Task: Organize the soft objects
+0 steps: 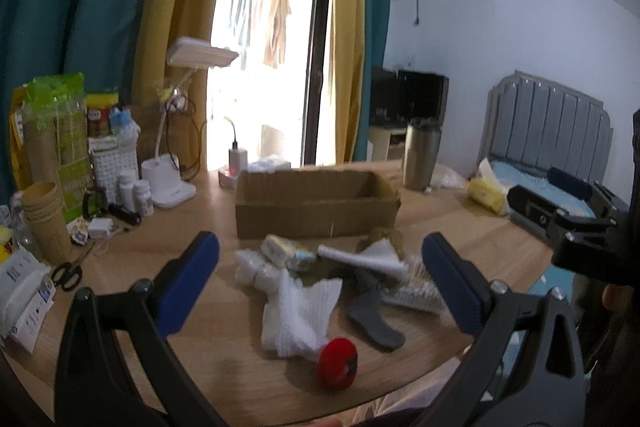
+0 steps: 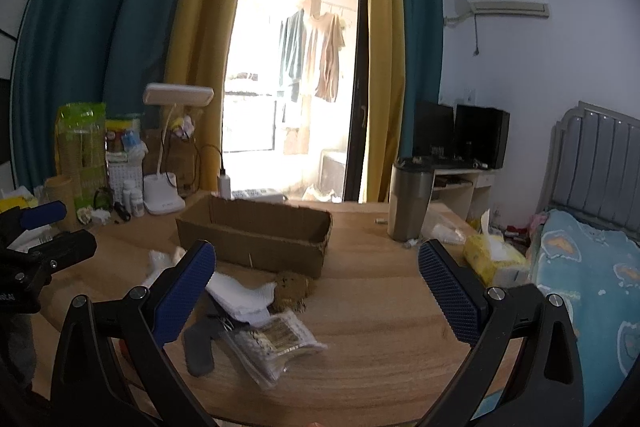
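Left gripper [image 1: 320,279]: blue-padded jaws spread wide, nothing between them, above the pile.
Right gripper [image 2: 316,287]: also wide apart, holding nothing.
Red round soft object [image 1: 337,363]: nearest, at the table edge, blurred.
White knitted cloth [image 1: 298,315]: crumpled just behind it.
Grey sock-like piece [image 1: 374,319]: partly under white pieces.
Brown plush toy [image 2: 290,289]: half hidden, beside the box.
Open brown cardboard box [image 1: 316,203]: behind the pile; its inside is not visible.

Between the left tongs' [image 1: 320,267] blue-padded black fingers: white waffle-textured cloth [image 1: 298,315], dark grey sock-shaped piece [image 1: 374,319], round red soft item [image 1: 337,363]. Beyond them: plain brown corrugated cardboard box [image 1: 316,215]. Right of the right tongs [image 2: 316,275]: yellow tissue pack [image 2: 494,261]. Tabletop [image 2: 380,315]: light wood grain.
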`<state>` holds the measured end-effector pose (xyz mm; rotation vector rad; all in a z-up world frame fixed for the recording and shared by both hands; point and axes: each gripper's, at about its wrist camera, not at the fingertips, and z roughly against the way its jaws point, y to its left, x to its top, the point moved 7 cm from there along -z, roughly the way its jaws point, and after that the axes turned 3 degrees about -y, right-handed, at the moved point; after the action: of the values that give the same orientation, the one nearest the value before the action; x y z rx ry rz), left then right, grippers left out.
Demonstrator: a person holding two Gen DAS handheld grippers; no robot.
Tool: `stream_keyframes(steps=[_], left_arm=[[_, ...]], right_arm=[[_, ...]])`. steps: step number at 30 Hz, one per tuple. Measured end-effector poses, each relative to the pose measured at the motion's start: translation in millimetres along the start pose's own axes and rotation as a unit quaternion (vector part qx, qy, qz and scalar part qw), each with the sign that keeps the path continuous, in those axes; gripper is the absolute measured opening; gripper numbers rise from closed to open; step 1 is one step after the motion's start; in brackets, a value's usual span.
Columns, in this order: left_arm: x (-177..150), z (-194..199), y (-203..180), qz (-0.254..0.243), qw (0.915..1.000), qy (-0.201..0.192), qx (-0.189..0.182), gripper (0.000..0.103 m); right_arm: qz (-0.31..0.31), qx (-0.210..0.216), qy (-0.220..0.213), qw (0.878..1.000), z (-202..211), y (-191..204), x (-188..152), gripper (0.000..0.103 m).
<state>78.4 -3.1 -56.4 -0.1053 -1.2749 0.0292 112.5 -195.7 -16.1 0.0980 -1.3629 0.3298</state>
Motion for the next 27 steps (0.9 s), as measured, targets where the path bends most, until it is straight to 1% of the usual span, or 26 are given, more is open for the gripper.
stream_keyframes(steps=[5, 8, 10, 16, 17, 19, 21, 25, 27], left_arm=[[-29.9, -14.9, 0.0, -0.007, 0.9987, 0.050, -0.001, 0.102], [-46.2, -22.6, 0.2, -0.002, 0.9967, 0.081, -0.002, 0.102], [-54.6, -25.1, -1.7, -0.004, 0.9955, 0.094, -0.003, 0.102], [-85.0, -33.9, -12.3, -0.012, 0.9908, 0.133, -0.022, 0.100], [-89.5, -35.4, -12.7, -0.010, 0.9900, 0.139, -0.026, 0.095], [-97.0, -38.8, -13.5, -0.008, 0.9876, 0.154, -0.031, 0.087], [-100.1, -40.3, -13.3, -0.007, 0.9864, 0.161, -0.032, 0.085], [-108.6, -43.9, -14.2, -0.005, 0.9830, 0.180, -0.035, 0.071], [-112.5, -45.3, -14.1, -0.004, 0.9818, 0.186, -0.036, 0.068]], right_arm=[[-0.002, 0.005, 0.026, 1.000, -11.8, -2.7, -21.2, 0.103], [-0.002, 0.009, 0.042, 0.999, -19.5, -2.9, -34.8, 0.103], [-0.003, 0.013, 0.050, 0.999, -23.2, -2.5, -42.1, 0.103], [-0.004, 0.021, 0.081, 0.996, -36.8, 0.3, -65.8, 0.103], [-0.004, 0.023, 0.085, 0.996, -38.9, 1.7, -68.1, 0.103], [-0.005, 0.025, 0.089, 0.996, -41.7, 3.2, -72.1, 0.103], [-0.007, 0.028, 0.091, 0.995, -43.7, 3.1, -74.7, 0.103], [-0.010, 0.031, 0.098, 0.995, -47.6, 3.1, -82.1, 0.103], [-0.011, 0.033, 0.103, 0.994, -49.3, 3.4, -85.5, 0.103]])
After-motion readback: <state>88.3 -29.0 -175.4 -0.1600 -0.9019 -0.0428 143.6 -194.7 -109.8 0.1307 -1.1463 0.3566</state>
